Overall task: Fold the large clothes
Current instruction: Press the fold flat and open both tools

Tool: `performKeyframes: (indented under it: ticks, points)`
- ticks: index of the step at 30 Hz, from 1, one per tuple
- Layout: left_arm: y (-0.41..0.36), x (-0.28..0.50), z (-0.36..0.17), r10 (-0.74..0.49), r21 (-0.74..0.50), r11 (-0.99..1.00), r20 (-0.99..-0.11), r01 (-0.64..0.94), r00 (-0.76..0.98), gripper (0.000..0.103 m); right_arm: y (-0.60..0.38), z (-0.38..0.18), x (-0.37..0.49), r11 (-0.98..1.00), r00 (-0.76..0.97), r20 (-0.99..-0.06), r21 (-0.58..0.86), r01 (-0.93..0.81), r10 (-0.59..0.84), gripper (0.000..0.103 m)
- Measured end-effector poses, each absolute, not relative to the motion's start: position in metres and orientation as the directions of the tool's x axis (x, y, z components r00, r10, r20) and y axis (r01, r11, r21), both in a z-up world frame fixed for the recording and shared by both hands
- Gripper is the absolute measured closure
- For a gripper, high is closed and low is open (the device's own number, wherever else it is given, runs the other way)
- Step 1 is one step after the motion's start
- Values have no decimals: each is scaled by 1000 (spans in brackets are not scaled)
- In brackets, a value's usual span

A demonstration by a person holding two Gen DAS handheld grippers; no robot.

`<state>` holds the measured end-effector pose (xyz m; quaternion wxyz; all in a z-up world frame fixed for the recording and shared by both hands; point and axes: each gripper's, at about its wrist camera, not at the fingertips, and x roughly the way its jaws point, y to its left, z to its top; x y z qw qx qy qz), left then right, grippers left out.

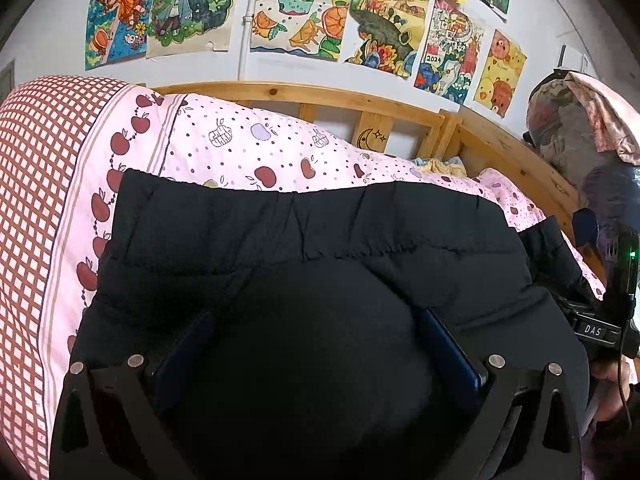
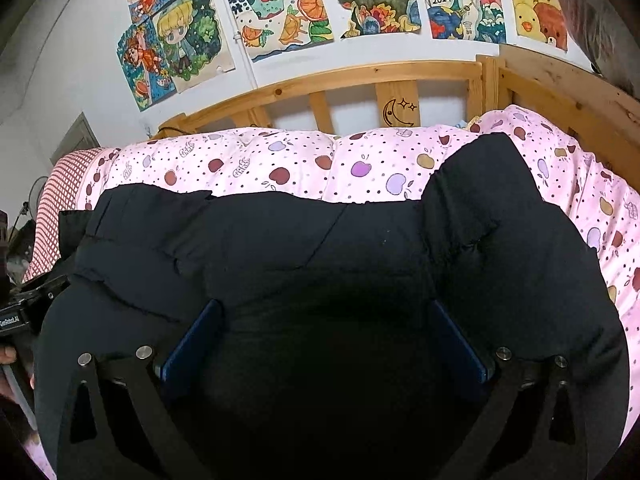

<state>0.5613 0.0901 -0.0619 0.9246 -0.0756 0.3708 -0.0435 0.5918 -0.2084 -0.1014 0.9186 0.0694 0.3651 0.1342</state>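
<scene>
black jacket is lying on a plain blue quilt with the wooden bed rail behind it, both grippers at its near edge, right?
Not quite. The quilt is pink with an apple print, as the right wrist view shows. The black jacket does lie on it, with the wooden bed rail behind.

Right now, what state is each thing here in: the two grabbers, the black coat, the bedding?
left gripper: jaws apart, black jacket fabric bunched between them, grip unclear.
right gripper: jaws apart, jacket fabric between them, grip unclear.
black jacket: puffy, lying across the bed, partly folded, one part humped up at right.
pink quilt: spread under the jacket.
</scene>
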Motion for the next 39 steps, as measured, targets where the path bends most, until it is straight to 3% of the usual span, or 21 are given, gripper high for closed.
performKeyframes:
  ticks: [20, 29, 34, 39]
  points:
    - [90, 554, -64, -151, -185, 982, -649, 38, 746, 0, -215, -107, 587, 946, 719, -618, 254, -202, 319, 1]
    - [87, 538, -63, -133, -163, 986, -594, 43, 793, 0, -219, -105, 575, 945, 747, -584, 253, -205, 318, 1]
    - [81, 528, -49, -60, -87, 996, -590, 11, 805, 0, -223, -95, 571, 945, 728, -606, 255, -204, 321, 2]
    - [95, 517, -21, -54, -94, 996, -593, -2, 804, 0, -243, -72, 550, 948, 749, -587, 262, -182, 306, 2]
